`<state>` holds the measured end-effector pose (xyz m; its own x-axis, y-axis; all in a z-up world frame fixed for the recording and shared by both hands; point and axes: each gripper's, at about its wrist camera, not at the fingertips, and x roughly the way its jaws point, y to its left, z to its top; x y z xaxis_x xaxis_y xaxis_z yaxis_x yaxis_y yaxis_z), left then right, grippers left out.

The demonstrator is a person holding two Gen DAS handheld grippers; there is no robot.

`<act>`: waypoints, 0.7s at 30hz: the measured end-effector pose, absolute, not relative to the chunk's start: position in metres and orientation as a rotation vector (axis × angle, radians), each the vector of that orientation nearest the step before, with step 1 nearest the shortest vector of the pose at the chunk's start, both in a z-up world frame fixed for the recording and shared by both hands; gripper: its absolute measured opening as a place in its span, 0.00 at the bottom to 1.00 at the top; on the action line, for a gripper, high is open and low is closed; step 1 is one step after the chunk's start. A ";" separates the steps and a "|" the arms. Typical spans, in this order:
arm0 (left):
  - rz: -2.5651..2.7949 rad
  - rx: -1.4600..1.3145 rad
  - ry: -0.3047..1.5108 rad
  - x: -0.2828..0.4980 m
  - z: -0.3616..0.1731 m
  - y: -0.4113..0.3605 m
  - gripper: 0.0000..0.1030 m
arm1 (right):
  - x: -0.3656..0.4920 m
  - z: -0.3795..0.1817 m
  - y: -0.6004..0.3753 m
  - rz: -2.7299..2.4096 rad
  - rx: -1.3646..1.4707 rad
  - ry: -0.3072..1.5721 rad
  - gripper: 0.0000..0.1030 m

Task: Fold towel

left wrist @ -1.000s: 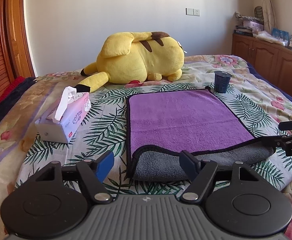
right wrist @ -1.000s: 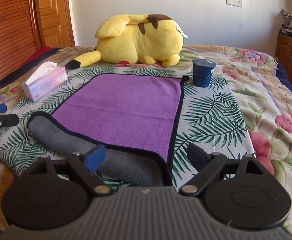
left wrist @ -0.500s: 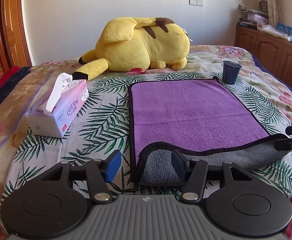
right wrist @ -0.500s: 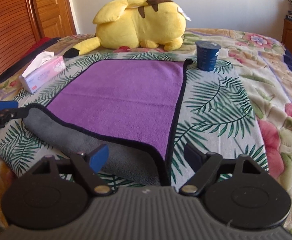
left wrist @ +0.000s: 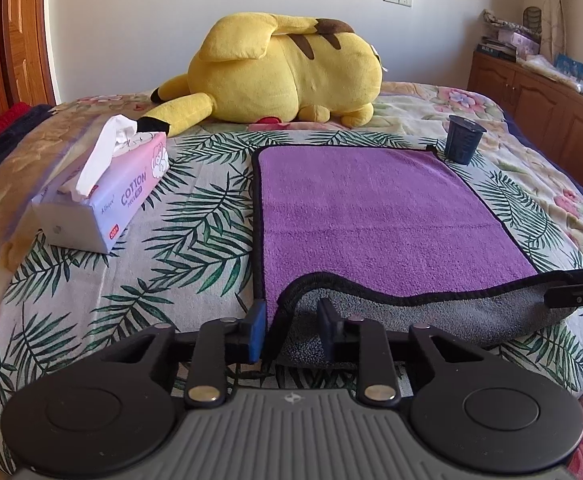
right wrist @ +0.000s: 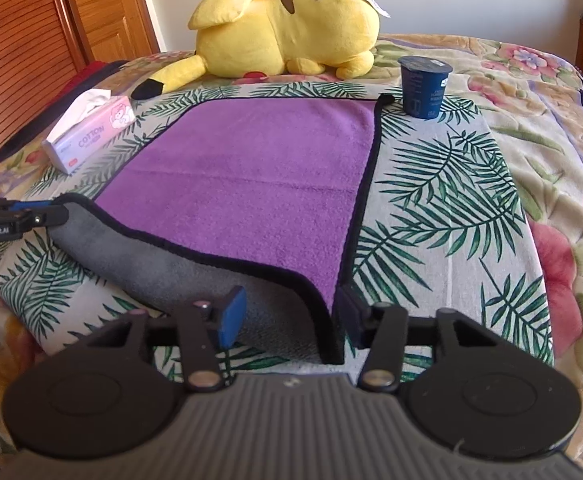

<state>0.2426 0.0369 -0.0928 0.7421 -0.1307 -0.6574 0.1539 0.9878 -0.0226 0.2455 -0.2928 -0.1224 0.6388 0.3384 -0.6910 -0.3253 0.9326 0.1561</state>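
A: Left gripper, 6 o'clock: jaws narrowed since a second ago, part open, straddling the towel near-left corner, not visibly clamped. Right gripper: wider, around the near-right corner.

B: Towel location?

A: Flat on the bed; near hem lifted, grey underside showing. Likely closing to grasp before folding toward 12 o'clock.

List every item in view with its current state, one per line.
towel: mostly flat, purple side up, near edge curled over showing grey.
left gripper: open, fingers straddling the near left corner.
right gripper: open, fingers straddling the near right corner.
tissue pack: opened, a tissue sticking out.
cup: upright, lid on.
plush toy: lying on its side.
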 end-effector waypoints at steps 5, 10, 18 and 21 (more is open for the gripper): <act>-0.155 0.042 0.712 0.241 -0.094 0.036 0.00 | 0.246 -0.123 -0.292 0.387 0.008 0.799 0.34; -0.161 0.050 0.714 0.240 -0.096 0.035 0.00 | 0.245 -0.123 -0.291 0.386 -0.001 0.799 0.21; -0.170 0.056 0.712 0.239 -0.097 0.034 0.00 | 0.245 -0.121 -0.292 0.386 -0.006 0.780 0.09; -0.173 0.056 0.707 0.239 -0.096 0.033 0.00 | 0.245 -0.120 -0.293 0.388 -0.004 0.772 0.05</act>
<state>0.2392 0.0331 -0.0956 0.7470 -0.1386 -0.6502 0.1767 0.9842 -0.0068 0.2448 -0.2931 -0.1200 0.6492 0.3400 -0.6804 -0.3431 0.9292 0.1369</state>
